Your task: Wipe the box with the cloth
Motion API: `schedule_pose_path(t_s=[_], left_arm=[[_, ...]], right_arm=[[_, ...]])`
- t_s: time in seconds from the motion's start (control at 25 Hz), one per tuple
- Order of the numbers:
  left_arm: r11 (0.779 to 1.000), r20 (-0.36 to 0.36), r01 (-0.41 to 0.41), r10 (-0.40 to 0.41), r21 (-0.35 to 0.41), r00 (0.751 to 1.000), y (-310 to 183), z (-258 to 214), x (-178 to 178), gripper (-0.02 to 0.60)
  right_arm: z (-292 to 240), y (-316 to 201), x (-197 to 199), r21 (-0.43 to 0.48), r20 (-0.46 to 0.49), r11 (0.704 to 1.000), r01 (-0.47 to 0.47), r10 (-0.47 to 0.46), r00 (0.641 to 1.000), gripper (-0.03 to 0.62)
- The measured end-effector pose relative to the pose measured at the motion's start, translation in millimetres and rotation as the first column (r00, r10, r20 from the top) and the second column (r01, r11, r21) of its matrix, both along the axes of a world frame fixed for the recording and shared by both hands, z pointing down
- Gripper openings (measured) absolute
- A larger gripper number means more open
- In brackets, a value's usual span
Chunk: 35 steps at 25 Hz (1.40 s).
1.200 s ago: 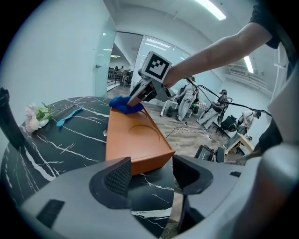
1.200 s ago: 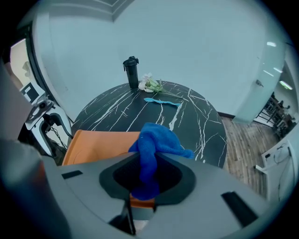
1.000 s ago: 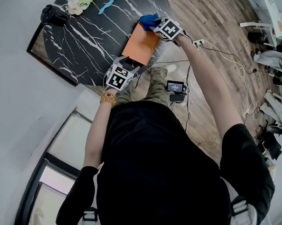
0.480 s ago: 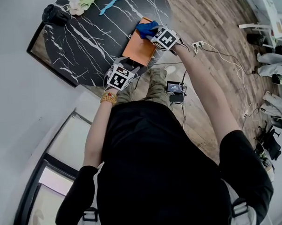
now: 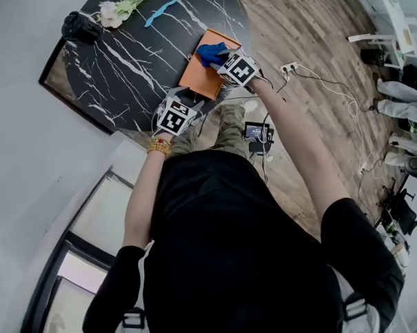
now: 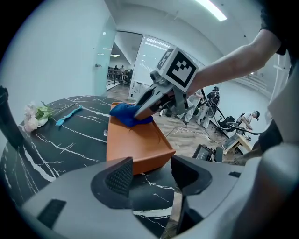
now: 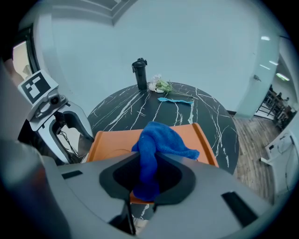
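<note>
An orange box (image 5: pixel 203 74) lies on the black marble table (image 5: pixel 135 55), near its edge. A blue cloth (image 5: pixel 210 54) rests on the box top, and my right gripper (image 5: pixel 221 58) is shut on it. In the right gripper view the cloth (image 7: pixel 159 140) hangs bunched between the jaws over the box (image 7: pixel 112 142). My left gripper (image 5: pixel 192 97) stands at the box's near end. In the left gripper view its jaws (image 6: pixel 152 172) are apart, and the box (image 6: pixel 133 142) sits just beyond them, untouched by the pads.
At the table's far side stand a black bottle (image 5: pixel 80 26), pale flowers (image 5: pixel 112 11) and a light-blue object (image 5: pixel 160 9). Beyond the table edge, the wooden floor holds cables, a power strip (image 5: pixel 287 68) and a small device (image 5: pixel 256 130).
My right gripper has dragged the blue cloth from the box's far corner across its top towards me. The left gripper has stayed at the box's near end.
</note>
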<state>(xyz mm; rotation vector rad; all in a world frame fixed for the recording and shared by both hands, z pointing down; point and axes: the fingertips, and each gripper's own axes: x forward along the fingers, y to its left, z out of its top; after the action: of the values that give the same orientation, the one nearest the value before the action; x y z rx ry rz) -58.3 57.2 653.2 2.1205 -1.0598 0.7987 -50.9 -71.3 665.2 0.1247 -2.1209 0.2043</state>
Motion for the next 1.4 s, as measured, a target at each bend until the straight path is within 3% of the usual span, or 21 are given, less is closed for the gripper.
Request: schedule_pose_path(t_s=[0.24, 0.48, 0.8, 0.96, 1.08, 1.24, 1.4], left_arm=[[1.0, -0.001, -0.001, 0.001, 0.002, 1.0, 1.1, 4.9, 0.6, 0.262], [1.0, 0.002, -0.005, 0.005, 0.01, 1.0, 1.9, 2.7, 0.0, 0.261], [0.999, 0.024, -0.028, 0.028, 0.02, 0.999, 1.6, 0.5, -0.7, 0.259], [0.998, 0.046, -0.05, 0.048, 0.033, 0.998, 0.1, -0.7, -0.5, 0.259], [0.998, 0.055, -0.054, 0.053, 0.025, 0.997, 0.5, -1.4, -0.5, 0.259], [0.997, 0.027, -0.076, 0.075, 0.03, 0.997, 1.4, -2.9, 5.2, 0.265], [0.995, 0.046, -0.096, 0.095, 0.02, 0.994, 2.3, -4.0, 3.0, 0.273]], right_arm=[[1.6, 40.9, -12.0, -0.028, 0.002, 0.996, 0.086, -0.086, 0.996, 0.069], [2.1, 78.3, -17.1, -0.076, 0.04, 0.993, 0.096, -0.093, 0.995, 0.069], [-0.3, 90.6, -13.3, -0.147, 0.067, 0.982, 0.117, -0.108, 0.992, 0.069], [-6.2, 99.5, -10.7, -0.263, 0.122, 0.954, 0.145, -0.116, 0.986, 0.069], [-18.9, 99.1, -6.1, -0.317, 0.22, 0.93, 0.186, -0.118, 0.968, 0.069], [-42.0, 46.8, 7.3, -0.226, 0.301, 0.97, 0.091, -0.019, 0.953, 0.069], [-43.1, -34.7, 25.9, -0.022, 0.21, 0.999, -0.041, 0.045, 0.977, 0.07]])
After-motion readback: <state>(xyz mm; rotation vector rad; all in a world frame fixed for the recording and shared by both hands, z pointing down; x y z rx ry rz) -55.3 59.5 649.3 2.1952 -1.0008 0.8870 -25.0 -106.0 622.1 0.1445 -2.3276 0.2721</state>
